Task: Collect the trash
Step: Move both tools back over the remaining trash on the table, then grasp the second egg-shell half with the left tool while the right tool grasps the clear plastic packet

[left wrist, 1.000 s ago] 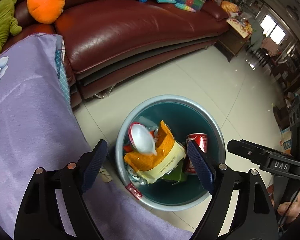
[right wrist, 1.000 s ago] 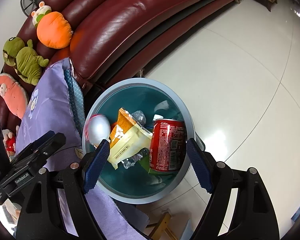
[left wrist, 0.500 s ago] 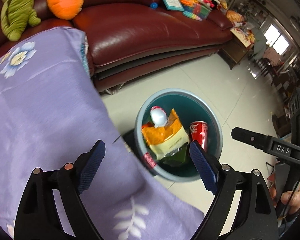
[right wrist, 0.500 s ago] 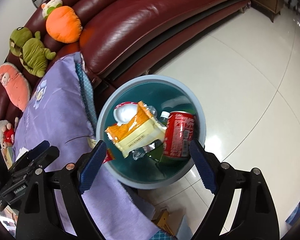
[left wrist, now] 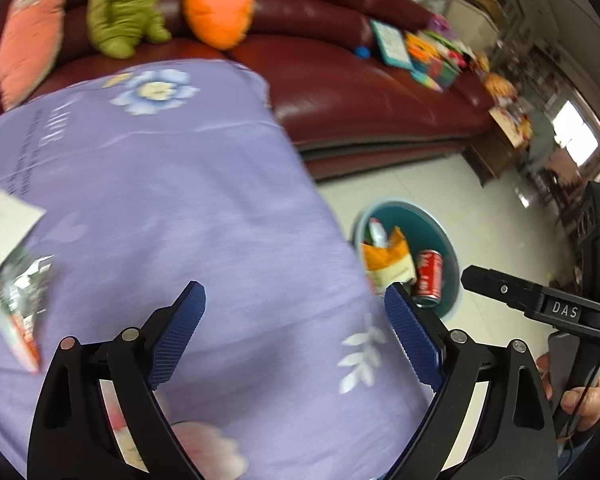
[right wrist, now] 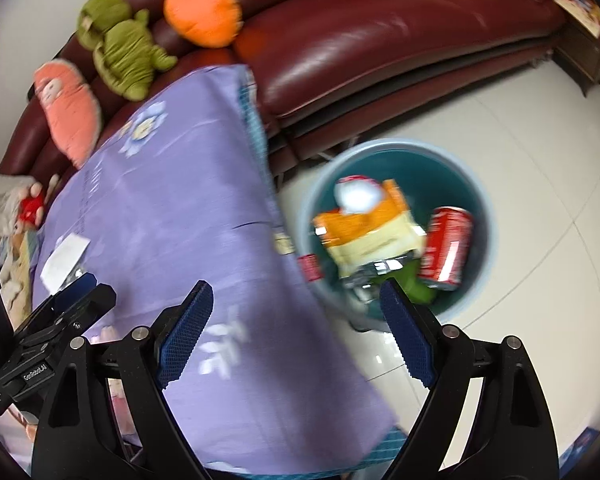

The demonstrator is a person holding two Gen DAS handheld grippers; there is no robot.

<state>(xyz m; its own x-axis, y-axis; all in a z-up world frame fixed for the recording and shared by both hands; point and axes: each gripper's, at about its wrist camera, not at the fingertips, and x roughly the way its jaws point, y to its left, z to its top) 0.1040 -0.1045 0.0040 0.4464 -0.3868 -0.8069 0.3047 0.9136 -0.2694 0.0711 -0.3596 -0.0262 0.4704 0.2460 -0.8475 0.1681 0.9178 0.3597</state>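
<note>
A teal bin (left wrist: 446, 236) (right wrist: 476, 184) stands on the floor beside the purple-clothed table (left wrist: 180, 200) (right wrist: 172, 200). It holds a red cola can (left wrist: 429, 272) (right wrist: 446, 248), an orange and cream snack bag (left wrist: 386, 260) (right wrist: 364, 232) and a white cup (right wrist: 356, 194). My left gripper (left wrist: 296, 328) is open and empty above the cloth. My right gripper (right wrist: 296, 328) is open and empty over the table's edge, left of the bin. A white paper (left wrist: 4, 228) (right wrist: 64, 258) and a crumpled foil wrapper (left wrist: 18, 300) lie on the cloth at the left.
A dark red leather sofa (left wrist: 360, 92) (right wrist: 380, 40) runs behind, with plush toys (left wrist: 220, 4) (right wrist: 202, 8) and books (left wrist: 392, 44) on it. Pale tiled floor (right wrist: 540, 160) lies around the bin. A wooden side table (left wrist: 500, 136) stands at the sofa's far end.
Both grippers have drawn back and left from over the bin, onto the table. The bin now sits smaller and to the right. Paper and wrapper have come into view.
</note>
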